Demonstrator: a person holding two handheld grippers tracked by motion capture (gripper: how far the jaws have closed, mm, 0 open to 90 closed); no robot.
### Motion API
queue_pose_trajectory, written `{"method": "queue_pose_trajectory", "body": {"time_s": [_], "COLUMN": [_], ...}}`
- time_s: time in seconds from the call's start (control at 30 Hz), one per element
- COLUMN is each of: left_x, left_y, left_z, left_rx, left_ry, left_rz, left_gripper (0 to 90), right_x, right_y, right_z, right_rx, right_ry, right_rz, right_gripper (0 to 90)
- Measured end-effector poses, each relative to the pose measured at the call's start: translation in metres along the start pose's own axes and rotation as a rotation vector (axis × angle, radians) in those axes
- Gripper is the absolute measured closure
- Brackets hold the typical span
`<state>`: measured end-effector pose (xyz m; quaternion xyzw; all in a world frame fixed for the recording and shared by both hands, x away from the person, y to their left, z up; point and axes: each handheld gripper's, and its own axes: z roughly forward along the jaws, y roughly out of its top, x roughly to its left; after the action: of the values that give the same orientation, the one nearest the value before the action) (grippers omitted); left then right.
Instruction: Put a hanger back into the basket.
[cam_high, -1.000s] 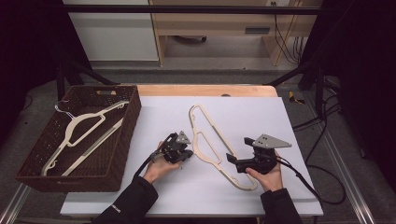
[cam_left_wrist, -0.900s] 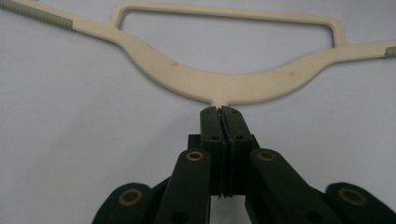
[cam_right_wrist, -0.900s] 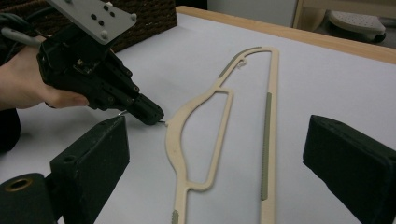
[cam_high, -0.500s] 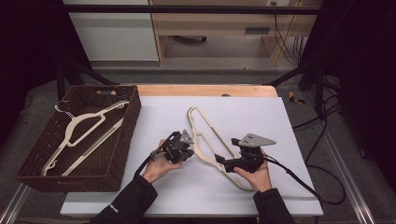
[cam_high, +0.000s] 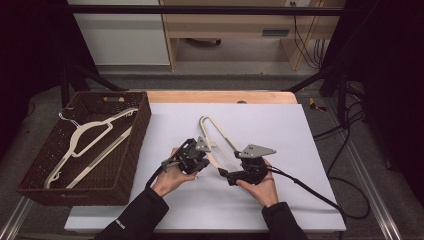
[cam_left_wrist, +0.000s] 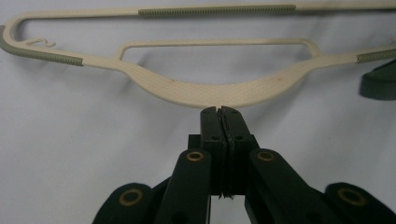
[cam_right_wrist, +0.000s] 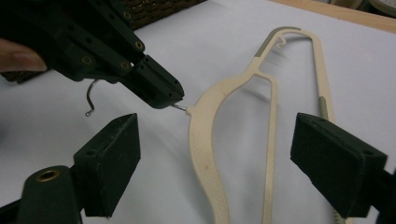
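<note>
Since a second ago we've lifted the hanger (cam_high: 216, 145) neck with left gripper (cam_high: 195, 161), clamped on its wire hook; right gripper (cam_high: 231, 176) slid in, jaws wide, just been closing, straddling the body, whose long axis runs away from us

Basket (cam_high: 132, 145) at table's (cam_high: 310, 150) left edge, two hangers (cam_high: 85, 137) inside. Third hanger (cam_high: 212, 130) mid-table, right of basket. Left gripper (cam_high: 200, 150) at its left side, right gripper (cam_high: 222, 172) at near end.
</note>
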<state>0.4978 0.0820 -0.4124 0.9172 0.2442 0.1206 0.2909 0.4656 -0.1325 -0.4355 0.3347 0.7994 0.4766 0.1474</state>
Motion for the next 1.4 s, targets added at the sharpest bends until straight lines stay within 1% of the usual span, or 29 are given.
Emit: {"method": "queue_pose_trajectory", "body": {"time_s": [0.03,0.07,0.17,0.2,0.3,0.37,0.4,0.43,0.47,0.53,0.57,0.63,0.7,0.83,0.9,0.93,0.97,1.0,1.03,1.07,1.1,1.13,1.17,1.2,1.23,1.27,1.3,1.37,1.4], "left_x": [0.000,-0.002,-0.003,-0.006,-0.007,-0.009,-0.009,-0.010,-0.010,-0.012,-0.013,-0.012,-0.013,-0.013,-0.015,-0.015,-0.014,-0.014,-0.012,-0.011,-0.010,-0.008,-0.007,-0.006,-0.004,-0.003,0.000,0.005,0.008], "left_y": [0.001,0.003,0.007,0.008,0.012,0.014,0.015,0.015,0.016,0.016,0.016,0.016,0.016,0.016,0.015,0.015,0.014,0.014,0.013,0.013,0.012,0.011,0.011,0.010,0.009,0.008,0.007,0.002,-0.001], "left_z": [-0.001,-0.001,-0.005,-0.005,-0.007,-0.007,-0.009,-0.009,-0.010,-0.011,-0.010,-0.011,-0.011,-0.013,-0.012,-0.013,-0.013,-0.013,-0.014,-0.014,-0.015,-0.017,-0.021,-0.024,-0.030,-0.036,-0.042,-0.056,-0.064], "left_rx": [0.003,-0.008,-0.002,-0.013,0.005,-0.008,0.002,-0.009,-0.006,-0.007,-0.014,-0.003,-0.018,-0.011,-0.023,-0.023,-0.023,-0.030,-0.027,-0.035,-0.050,-0.059,-0.083,-0.122,-0.155,-0.203,-0.245,-0.326,-0.356], "left_ry": [0.000,-0.004,0.000,0.004,0.012,0.009,0.012,0.012,0.005,0.013,0.008,0.009,-0.004,-0.002,-0.005,-0.005,-0.006,-0.013,-0.021,-0.027,-0.040,-0.041,-0.046,-0.040,-0.044,-0.051,-0.051,-0.044,-0.043], "left_rz": [0.005,-0.006,0.007,0.000,0.021,0.011,0.024,0.020,0.028,0.028,0.017,0.026,0.010,0.022,0.009,0.012,0.012,-0.001,0.002,-0.005,-0.023,-0.026,-0.040,-0.057,-0.055,-0.079,-0.089,-0.109,-0.109], "left_gripper": [88.7,88.7,88.7,88.7,88.7,88.7,88.7,88.7,88.7,88.7,88.6,88.7,88.6,88.6,88.6,88.6,88.5,88.5,88.4,88.2,87.9,87.7,86.3,81.1,77.5,71.8,67.2,55.8,51.2], "right_x": [0.000,0.000,0.002,0.003,0.008,0.009,0.010,0.010,0.011,0.010,0.010,0.010,0.010,0.010,0.010,0.010,0.010,0.010,0.010,0.011,0.011,0.011,0.011,0.011,0.011,0.011,0.011,0.012,0.011], "right_y": [-0.001,-0.001,-0.003,-0.003,-0.004,-0.004,-0.004,-0.005,-0.006,-0.007,-0.007,-0.007,-0.007,-0.007,-0.007,-0.007,-0.007,-0.007,-0.007,-0.007,-0.007,-0.007,-0.007,-0.006,-0.006,-0.006,-0.005,-0.003,-0.002], "right_z": [0.001,0.002,0.006,0.008,0.013,0.016,0.018,0.019,0.020,0.022,0.022,0.022,0.021,0.022,0.022,0.022,0.021,0.021,0.021,0.021,0.020,0.020,0.019,0.018,0.017,0.016,0.014,0.011,0.008], "right_rx": [0.006,0.010,0.033,0.046,0.072,0.084,0.096,0.100,0.106,0.129,0.129,0.126,0.144,0.161,0.166,0.166,0.166,0.165,0.168,0.168,0.167,0.165,0.162,0.165,0.164,0.158,0.166,0.151,0.148], "right_ry": [-0.002,0.004,0.002,-0.004,-0.027,-0.031,-0.034,-0.031,-0.037,-0.042,-0.044,-0.044,-0.051,-0.052,-0.042,-0.037,-0.032,-0.032,-0.032,-0.034,-0.029,-0.033,-0.036,-0.038,-0.043,-0.042,-0.037,-0.044,-0.040], "right_rz": [-0.003,-0.005,-0.015,-0.025,-0.053,-0.071,-0.074,-0.080,-0.079,-0.082,-0.082,-0.080,-0.094,-0.097,-0.100,-0.103,-0.113,-0.116,-0.119,-0.113,-0.128,-0.131,-0.134,-0.140,-0.143,-0.149,-0.152,-0.139,-0.148], "right_gripper": [18.9,20.1,22.8,23.7,26.5,29.8,31.5,33.2,35.5,39.6,43.1,47.9,54.1,65.5,69.4,71.7,72.0,72.2,72.4,72.7,72.9,73.2,73.3,73.5,73.7,73.9,74.2,75.2,75.7]}}
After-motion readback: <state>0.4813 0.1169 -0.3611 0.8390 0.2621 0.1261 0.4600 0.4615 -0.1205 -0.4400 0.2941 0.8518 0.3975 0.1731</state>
